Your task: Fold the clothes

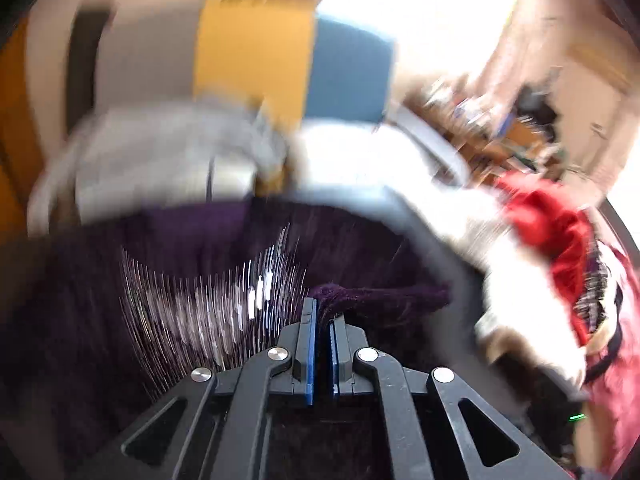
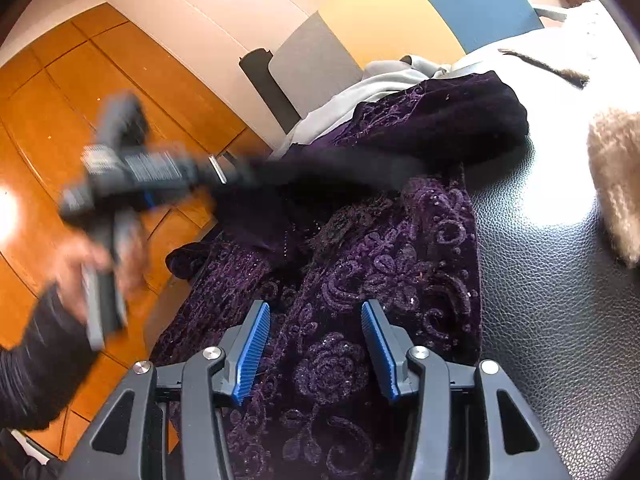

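Note:
A dark purple velvet garment [image 2: 380, 248] with raised floral embroidery and sequins lies on a black leather surface [image 2: 552, 280]. My left gripper [image 1: 322, 312] is shut on a fold of this purple garment [image 1: 360, 296]; the left wrist view is heavily blurred by motion. In the right wrist view the left gripper [image 2: 132, 176] is blurred at the left, held in a hand, with a stretch of dark cloth trailing from it. My right gripper [image 2: 316, 340] is open and empty, its blue pads just above the garment's embroidered panel.
A grey cloth [image 2: 360, 88] lies behind the purple garment. A beige fluffy item [image 2: 616, 176] sits at the right. A red garment [image 1: 552, 224] and white cloth [image 1: 500, 248] lie at the right in the left view. Wooden floor [image 2: 80, 92] is at left.

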Available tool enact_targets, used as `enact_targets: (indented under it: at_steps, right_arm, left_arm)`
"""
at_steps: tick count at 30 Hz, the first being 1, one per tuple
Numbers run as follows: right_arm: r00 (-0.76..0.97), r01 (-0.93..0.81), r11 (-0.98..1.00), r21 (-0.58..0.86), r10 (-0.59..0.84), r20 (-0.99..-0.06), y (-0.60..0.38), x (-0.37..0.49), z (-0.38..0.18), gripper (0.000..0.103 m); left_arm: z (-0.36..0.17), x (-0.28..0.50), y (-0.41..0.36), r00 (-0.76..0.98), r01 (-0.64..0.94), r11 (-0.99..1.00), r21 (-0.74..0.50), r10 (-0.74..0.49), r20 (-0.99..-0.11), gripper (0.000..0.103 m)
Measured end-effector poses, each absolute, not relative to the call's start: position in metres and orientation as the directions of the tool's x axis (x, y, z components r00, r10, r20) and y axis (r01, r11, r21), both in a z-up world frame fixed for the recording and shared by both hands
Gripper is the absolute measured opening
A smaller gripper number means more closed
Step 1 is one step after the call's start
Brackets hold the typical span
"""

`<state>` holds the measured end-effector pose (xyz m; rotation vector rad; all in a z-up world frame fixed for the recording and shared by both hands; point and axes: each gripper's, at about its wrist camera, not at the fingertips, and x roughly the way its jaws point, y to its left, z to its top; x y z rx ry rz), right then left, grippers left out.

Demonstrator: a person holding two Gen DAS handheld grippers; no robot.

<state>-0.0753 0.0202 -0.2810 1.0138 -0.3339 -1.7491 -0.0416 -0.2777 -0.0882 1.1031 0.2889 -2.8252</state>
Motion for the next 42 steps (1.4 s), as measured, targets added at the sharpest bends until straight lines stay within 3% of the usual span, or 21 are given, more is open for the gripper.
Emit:
enact_targets:
  at_steps: [2,4,5,6,9,12,18,24,26,30,36,40,41,42]
  right_arm:
    - [-0.101,0.640,-0.416,0.646,-0.879,-0.467,0.021,-0.074,-0.279,0.049]
    - [-0.099,0.640,-0.411,0.649,-0.882,-0.461,0.021,-0.074,-0.280,0.049]
    - [-0.098,0.639,-0.409,0.651,-0.883,-0.459,0.021,-0.075,-0.280,0.049]
    - [-0.097,0.639,-0.408,0.653,-0.884,-0.457,0.020,-0.076,-0.280,0.049]
    - [-0.096,0.638,-0.406,0.654,-0.885,-0.456,0.019,-0.076,-0.279,0.049]
    - [-0.097,0.640,-0.408,0.651,-0.883,-0.459,0.023,-0.074,-0.277,0.049]
    - [-0.101,0.646,-0.417,0.640,-0.877,-0.469,0.022,-0.072,-0.276,0.049]
    - [-0.104,0.651,-0.420,0.632,-0.874,-0.474,0.019,-0.072,-0.276,0.049]
    - [-0.106,0.651,-0.421,0.631,-0.874,-0.474,0.018,-0.072,-0.276,0.049]
    - [-0.104,0.652,-0.418,0.633,-0.876,-0.472,0.019,-0.073,-0.277,0.049]
    - [-0.101,0.650,-0.413,0.638,-0.879,-0.467,0.019,-0.073,-0.278,0.049]
    - [-0.099,0.649,-0.409,0.642,-0.881,-0.462,0.020,-0.074,-0.279,0.049]
    - [-0.099,0.649,-0.408,0.642,-0.882,-0.461,0.020,-0.074,-0.279,0.049]
    - [-0.098,0.649,-0.408,0.643,-0.882,-0.461,0.020,-0.074,-0.279,0.049]
  left_arm:
    - [-0.050,-0.032,-0.269,-0.788,0.087,-0.995,-0.043,-0.042,-0.614,0.008]
    - [-0.035,-0.021,-0.260,-0.792,0.017,-0.997,0.069,-0.056,-0.608,0.031]
    - [-0.038,-0.013,-0.257,-0.779,0.002,-0.993,0.122,-0.078,-0.622,0.065]
    - [-0.046,-0.005,-0.254,-0.766,-0.003,-0.984,0.179,-0.112,-0.632,0.089]
    - [-0.095,0.022,-0.259,-0.668,-0.019,-0.963,0.270,-0.188,-0.720,0.089]
    - [-0.146,0.047,-0.289,-0.546,0.065,-0.979,0.192,-0.195,-0.815,0.083]
    - [-0.172,0.068,-0.352,-0.583,0.305,-0.945,-0.122,-0.084,-0.808,0.080]
    - [-0.197,0.089,-0.415,-0.644,0.489,-0.765,-0.418,0.006,-0.765,0.080]
    - [-0.196,0.067,-0.423,-0.660,0.474,-0.774,-0.420,0.003,-0.751,0.080]
    - [-0.190,0.018,-0.417,-0.680,0.359,-0.880,-0.310,-0.019,-0.733,0.080]
    - [-0.205,-0.042,-0.405,-0.619,0.065,-0.978,-0.200,0.118,-0.776,0.081]
    - [-0.219,-0.059,-0.404,-0.574,-0.021,-0.969,-0.247,0.214,-0.791,0.080]
    - [-0.223,-0.061,-0.406,-0.558,-0.021,-0.962,-0.272,0.237,-0.795,0.077]
    - [-0.227,-0.064,-0.407,-0.543,-0.021,-0.955,-0.296,0.260,-0.799,0.067]
